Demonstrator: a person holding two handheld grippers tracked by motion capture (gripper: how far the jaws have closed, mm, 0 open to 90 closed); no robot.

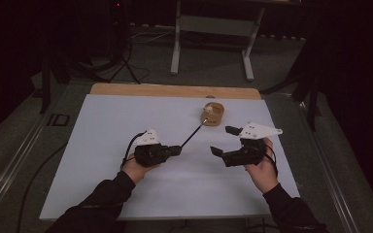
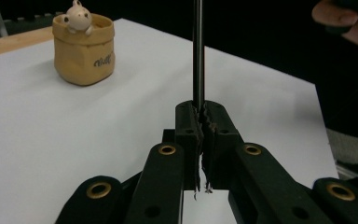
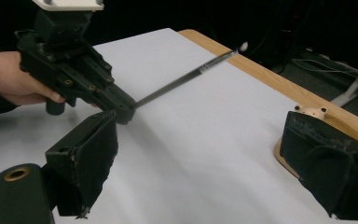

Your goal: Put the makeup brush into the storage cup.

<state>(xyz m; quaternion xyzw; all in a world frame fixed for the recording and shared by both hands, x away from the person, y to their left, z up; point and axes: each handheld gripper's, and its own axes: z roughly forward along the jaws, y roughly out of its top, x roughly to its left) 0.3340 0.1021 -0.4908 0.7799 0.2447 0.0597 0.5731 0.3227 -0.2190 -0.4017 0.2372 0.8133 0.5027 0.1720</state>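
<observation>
At a white-topped table with a strip of bare wood along its far edge, we see a person working two black hand-held grippers. The left gripper is clamped on a thin dark metal rod with a small pale tip — in the left gripper view the toothed jaws meet tight around the rod, which rises straight up out of them toward the top of the picture. From above, the rod runs out from the jaw tips on a slant, away from the person and toward the right, its pale end reaching the rim of a small tan pot with a pale animal figure perched on its lip; we cannot tell whether tip and pot touch.

The right gripper hangs over the right side of the table, its jaws standing wide apart with nothing between them. In its own view the two padded jaws frame the scene — the left gripper and the hand that holds it at upper left, the rod slanting off toward the wooden edge, and the tan pot half hidden behind the right-hand jaw. The rod lies well clear of the right gripper's jaws, and the pot stands near the table's far edge, beyond both grippers.
</observation>
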